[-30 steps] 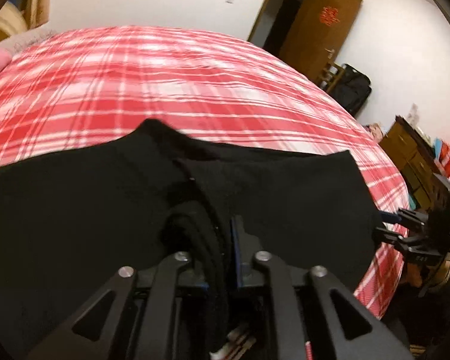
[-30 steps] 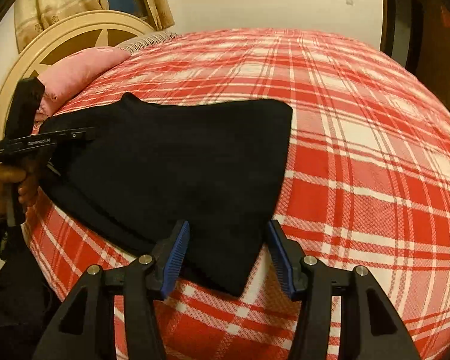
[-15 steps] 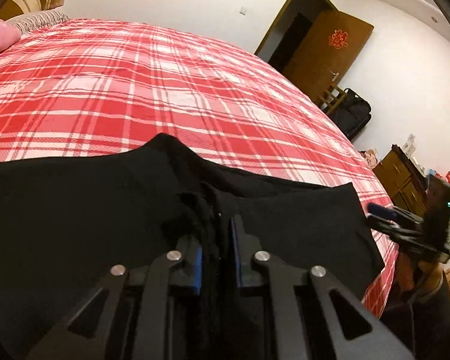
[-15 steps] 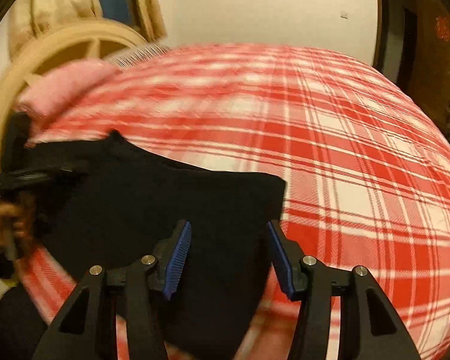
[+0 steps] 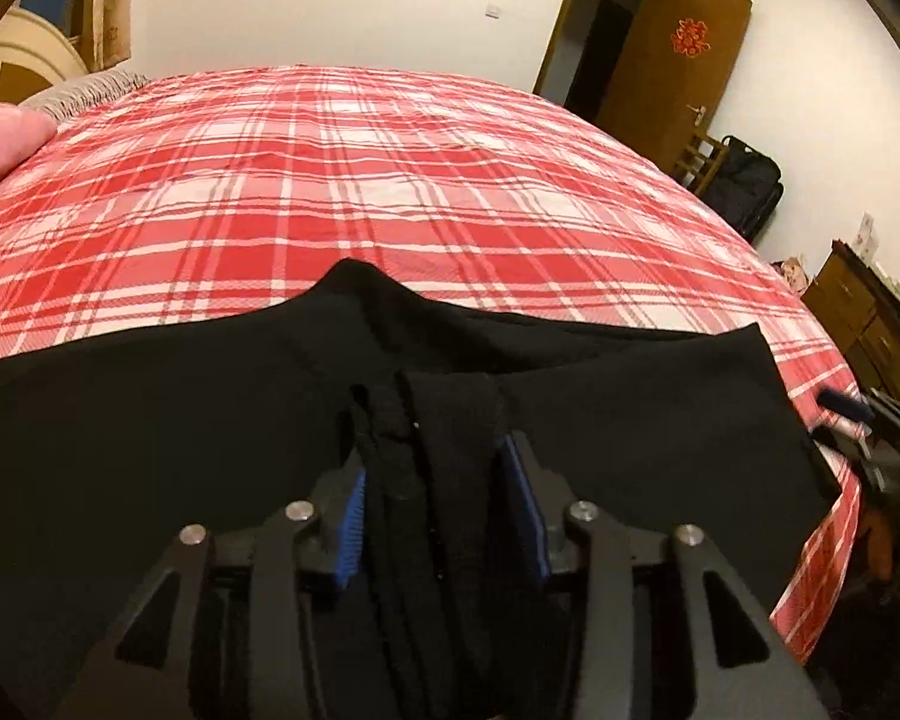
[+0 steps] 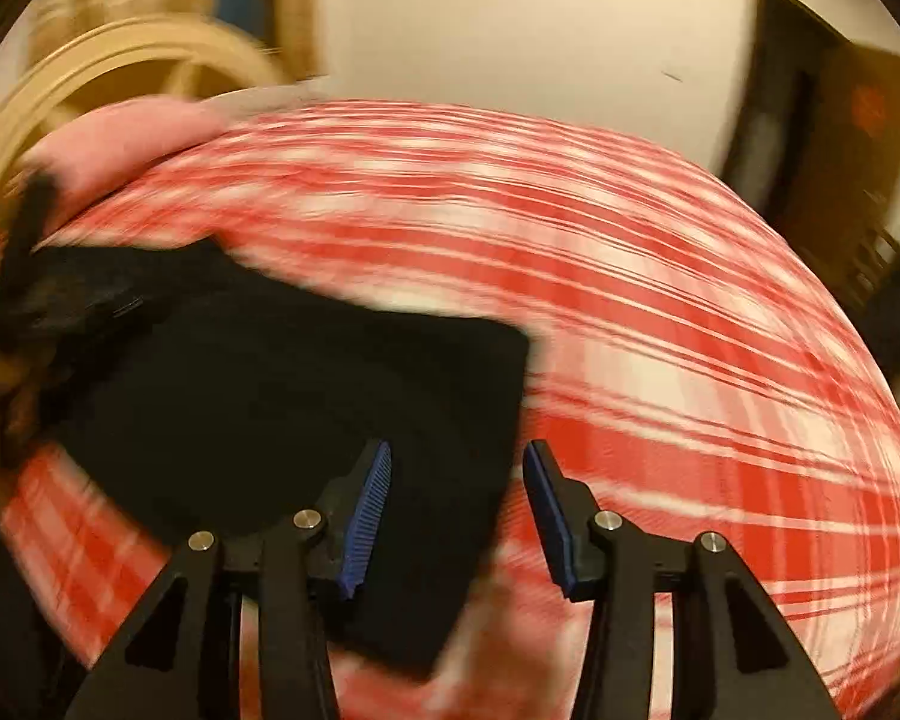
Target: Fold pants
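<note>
Loosened left hand-held gripper [image 5: 435,480]; pants [image 5: 150,420] on plaid bed [image 5: 390,180].

Both wrist views look low and close across the bed [image 5: 390,180], sharing the black pants [image 6: 270,396]; the right view is motion-blurred.

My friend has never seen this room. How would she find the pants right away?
Look for the big bed with the red and white checked cover. The pants lie spread on its near edge, with the left gripper around a bunched fold of them. They are the only black cloth on the bed; the pillow by the headboard is pink.
</note>
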`<state>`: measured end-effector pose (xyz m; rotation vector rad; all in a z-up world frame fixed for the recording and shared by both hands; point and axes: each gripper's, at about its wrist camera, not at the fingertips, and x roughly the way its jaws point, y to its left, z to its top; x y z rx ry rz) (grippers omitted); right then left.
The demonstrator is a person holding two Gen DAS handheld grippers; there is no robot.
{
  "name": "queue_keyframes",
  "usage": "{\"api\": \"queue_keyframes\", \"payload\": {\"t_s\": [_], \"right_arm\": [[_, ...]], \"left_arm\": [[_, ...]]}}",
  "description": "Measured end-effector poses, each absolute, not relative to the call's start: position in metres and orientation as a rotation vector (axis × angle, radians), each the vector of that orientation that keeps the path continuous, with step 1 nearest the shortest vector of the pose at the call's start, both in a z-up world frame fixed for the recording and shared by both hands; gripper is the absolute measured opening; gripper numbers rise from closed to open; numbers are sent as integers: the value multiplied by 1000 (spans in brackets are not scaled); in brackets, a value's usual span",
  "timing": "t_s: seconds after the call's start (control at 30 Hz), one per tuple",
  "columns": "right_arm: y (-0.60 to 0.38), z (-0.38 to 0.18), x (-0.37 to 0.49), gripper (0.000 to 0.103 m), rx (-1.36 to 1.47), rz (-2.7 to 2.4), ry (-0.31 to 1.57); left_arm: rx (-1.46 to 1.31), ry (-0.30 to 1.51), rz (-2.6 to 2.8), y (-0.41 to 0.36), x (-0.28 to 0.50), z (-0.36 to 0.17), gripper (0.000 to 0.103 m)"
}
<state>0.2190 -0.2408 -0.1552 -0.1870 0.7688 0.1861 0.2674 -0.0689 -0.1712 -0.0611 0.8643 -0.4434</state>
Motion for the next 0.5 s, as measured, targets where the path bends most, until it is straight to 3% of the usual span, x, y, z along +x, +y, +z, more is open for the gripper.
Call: {"api": "queue_keyframes", "payload": {"t_s": [0.2,0.33,0.5], "right_arm": [[-216,-182,182,48,-388,165,765],[-233,-184,189,48,-297,133,801],[-245,-184,186,22,-231,141,830]], "left_arm": [[-49,868,-447,-72,268,-172,48],[-25,867,-447,-76,268,-172,52],[-23,867,-454,-77,268,-172,54]]}}
